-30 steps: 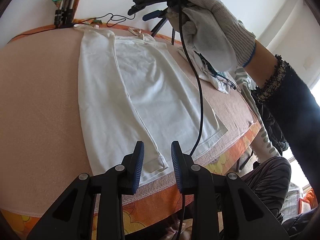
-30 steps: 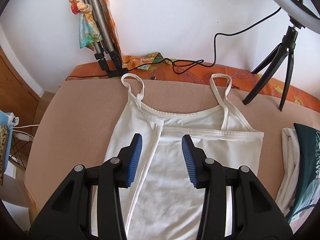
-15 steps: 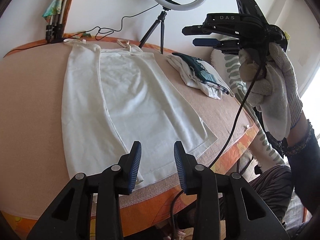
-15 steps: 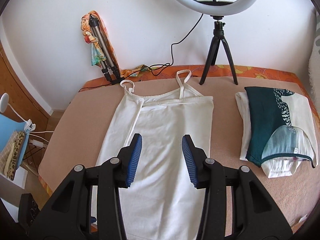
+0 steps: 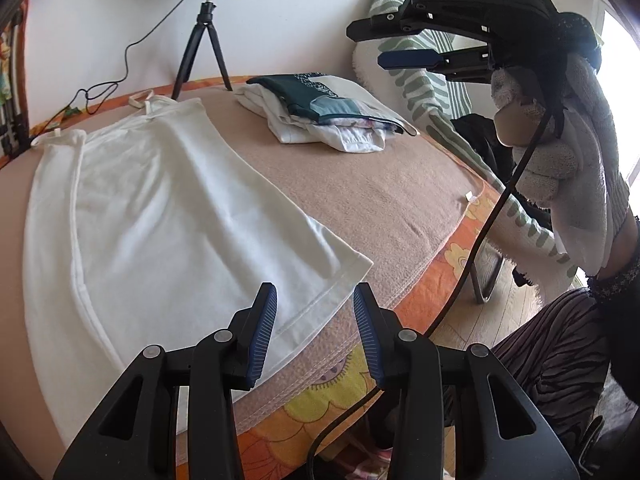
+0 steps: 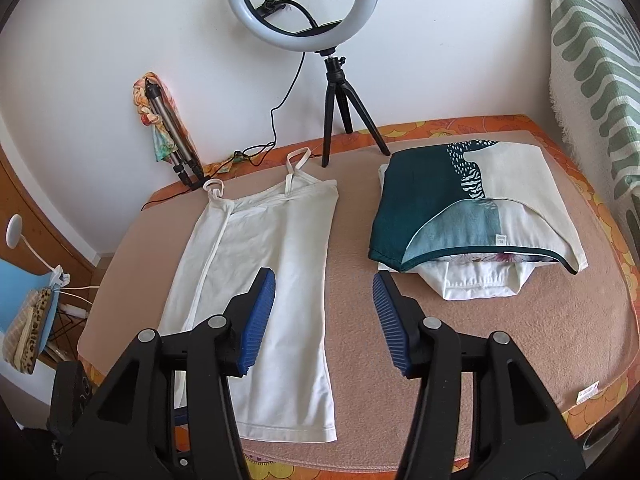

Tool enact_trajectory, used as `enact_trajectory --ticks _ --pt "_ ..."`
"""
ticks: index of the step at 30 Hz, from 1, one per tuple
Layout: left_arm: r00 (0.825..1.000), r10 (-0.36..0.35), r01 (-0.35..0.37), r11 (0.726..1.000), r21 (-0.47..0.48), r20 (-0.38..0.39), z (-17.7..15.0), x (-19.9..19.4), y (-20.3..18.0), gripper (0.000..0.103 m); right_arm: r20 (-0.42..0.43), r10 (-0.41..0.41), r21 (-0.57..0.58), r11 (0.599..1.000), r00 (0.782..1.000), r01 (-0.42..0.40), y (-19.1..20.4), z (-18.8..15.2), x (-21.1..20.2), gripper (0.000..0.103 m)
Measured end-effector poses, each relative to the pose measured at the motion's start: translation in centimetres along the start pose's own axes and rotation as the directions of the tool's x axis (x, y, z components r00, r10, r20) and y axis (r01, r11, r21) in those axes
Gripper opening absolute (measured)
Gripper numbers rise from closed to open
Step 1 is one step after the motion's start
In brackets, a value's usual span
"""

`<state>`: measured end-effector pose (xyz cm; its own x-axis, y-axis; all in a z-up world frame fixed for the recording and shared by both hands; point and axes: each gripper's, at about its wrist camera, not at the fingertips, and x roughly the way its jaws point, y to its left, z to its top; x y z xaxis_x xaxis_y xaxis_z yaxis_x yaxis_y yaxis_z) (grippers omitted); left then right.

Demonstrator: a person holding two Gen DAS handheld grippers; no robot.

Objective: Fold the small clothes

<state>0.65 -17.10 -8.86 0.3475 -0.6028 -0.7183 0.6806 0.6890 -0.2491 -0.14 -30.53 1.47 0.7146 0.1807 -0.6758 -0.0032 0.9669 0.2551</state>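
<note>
The white camisole [image 6: 260, 280] lies flat on the beige surface [image 6: 500, 340], one side folded in – straps toward the wall. Beside it, a folded pile [image 6: 472, 228] (teal on top). Left tongs [image 5: 314, 326] and right tongs [image 6: 322, 312] are opening, empty.

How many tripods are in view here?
2. A black tripod holds the ring light at the bed's far edge; a folded metal tripod leans against the wall, left of it. None seems hidden.
</note>
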Motion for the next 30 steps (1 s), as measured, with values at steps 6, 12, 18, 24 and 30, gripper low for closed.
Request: enact_trajectory --ticks 6,12,18,24,30 --pt "0.997 0.011 -0.006 0.998 0.057 -0.075 0.8 4.3 -3.0 0.038 0.011 0.036 0.085 0.996 0.999 -0.036 -3.6 0.6 -0.2 0.054" --pt "0.992 0.074 -0.063 0.993 0.104 -0.105 1.4 6.8 -4.4 0.038 0.003 0.056 0.120 0.991 0.998 -0.056 -5.0 0.8 0.4 0.054" --pt "0.987 0.121 -0.107 0.985 0.137 -0.103 1.7 7.9 -5.2 0.038 -0.013 0.046 0.119 0.992 0.999 -0.044 -5.3 0.9 1.3 0.054" --pt "0.995 0.087 -0.081 0.989 0.123 -0.043 1.5 7.9 -4.1 0.013 -0.020 0.056 0.130 0.990 0.998 -0.053 -5.4 1.1 1.9 0.054" --pt "1.000 -0.003 0.002 1.000 -0.030 -0.019 1.8 6.5 -1.7 0.005 -0.033 0.099 0.164 0.982 0.994 -0.093 -5.1 2.3 4.0 0.054"
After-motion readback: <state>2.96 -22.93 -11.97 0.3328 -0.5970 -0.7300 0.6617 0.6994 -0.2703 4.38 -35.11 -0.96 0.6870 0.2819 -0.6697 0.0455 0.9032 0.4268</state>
